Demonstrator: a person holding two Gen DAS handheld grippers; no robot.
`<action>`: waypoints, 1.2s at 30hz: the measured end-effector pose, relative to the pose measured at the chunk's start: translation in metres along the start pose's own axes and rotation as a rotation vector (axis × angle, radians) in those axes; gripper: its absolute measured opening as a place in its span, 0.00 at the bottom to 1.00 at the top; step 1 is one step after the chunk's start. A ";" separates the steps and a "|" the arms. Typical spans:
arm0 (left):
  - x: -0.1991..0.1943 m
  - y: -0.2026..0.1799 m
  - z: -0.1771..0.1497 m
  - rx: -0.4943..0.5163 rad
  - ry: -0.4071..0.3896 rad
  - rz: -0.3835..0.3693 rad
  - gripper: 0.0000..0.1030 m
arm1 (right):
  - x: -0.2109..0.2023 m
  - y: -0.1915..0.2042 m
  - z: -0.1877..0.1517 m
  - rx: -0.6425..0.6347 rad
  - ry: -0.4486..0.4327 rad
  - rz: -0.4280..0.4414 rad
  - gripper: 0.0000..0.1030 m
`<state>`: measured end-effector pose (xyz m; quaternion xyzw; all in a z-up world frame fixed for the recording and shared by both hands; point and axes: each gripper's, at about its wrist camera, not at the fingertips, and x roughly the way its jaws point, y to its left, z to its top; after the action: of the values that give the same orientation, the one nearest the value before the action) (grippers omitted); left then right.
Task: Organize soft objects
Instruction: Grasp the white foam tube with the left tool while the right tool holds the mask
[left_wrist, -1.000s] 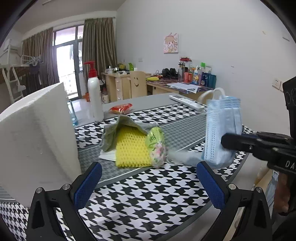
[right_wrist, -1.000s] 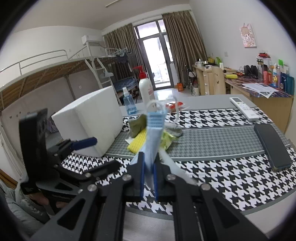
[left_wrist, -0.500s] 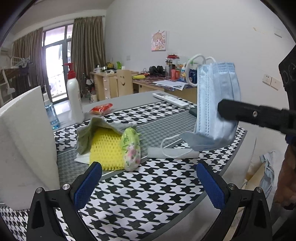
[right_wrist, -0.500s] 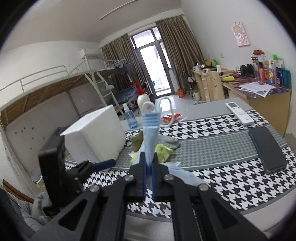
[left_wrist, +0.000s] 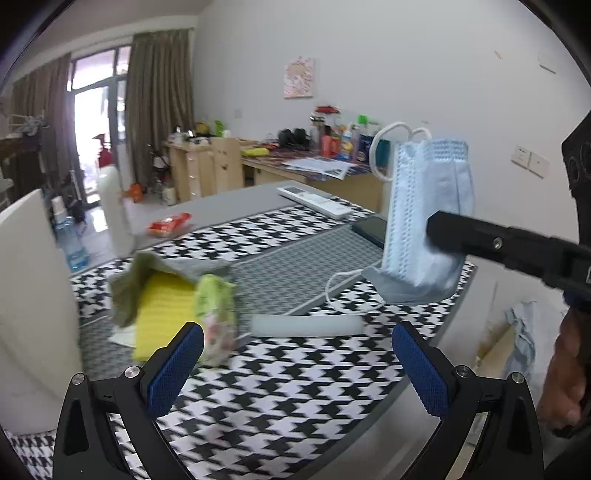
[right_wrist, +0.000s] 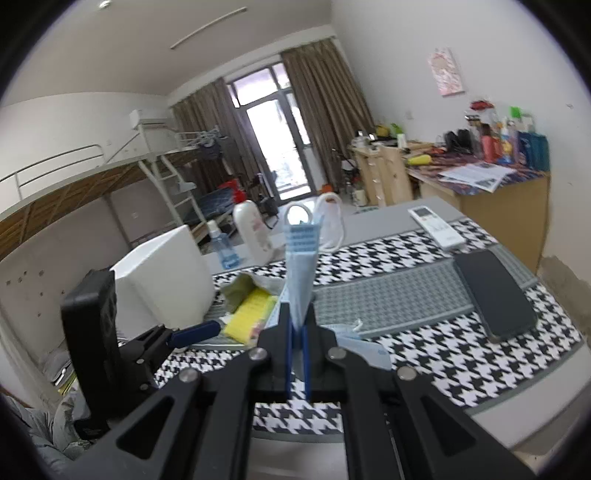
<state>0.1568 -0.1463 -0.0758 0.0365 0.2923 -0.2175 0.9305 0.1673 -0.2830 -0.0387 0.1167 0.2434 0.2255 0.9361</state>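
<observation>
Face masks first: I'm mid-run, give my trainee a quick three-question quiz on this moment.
1. True or false: the right gripper is shut on the stack of blue face masks.
2. Which lies flat on the table's houndstooth cloth, in front of the open left gripper?
A. white foam strip
B. remote control
C. dark phone
3. Fill in: the yellow sponge is partly covered by a grey-green ____.

Key: 1 true; 2 A; 3 cloth.
</observation>
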 end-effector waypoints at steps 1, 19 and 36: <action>0.004 -0.002 0.002 -0.003 0.015 -0.006 0.99 | -0.001 -0.003 0.000 0.007 -0.003 -0.009 0.07; 0.075 -0.025 0.016 -0.141 0.184 0.146 0.93 | -0.020 -0.029 -0.004 0.045 -0.023 -0.058 0.07; 0.117 -0.033 0.018 -0.300 0.287 0.331 0.80 | -0.034 -0.035 -0.001 0.019 -0.025 -0.050 0.07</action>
<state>0.2384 -0.2244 -0.1250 -0.0241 0.4403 -0.0089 0.8975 0.1526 -0.3298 -0.0375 0.1224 0.2369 0.1982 0.9432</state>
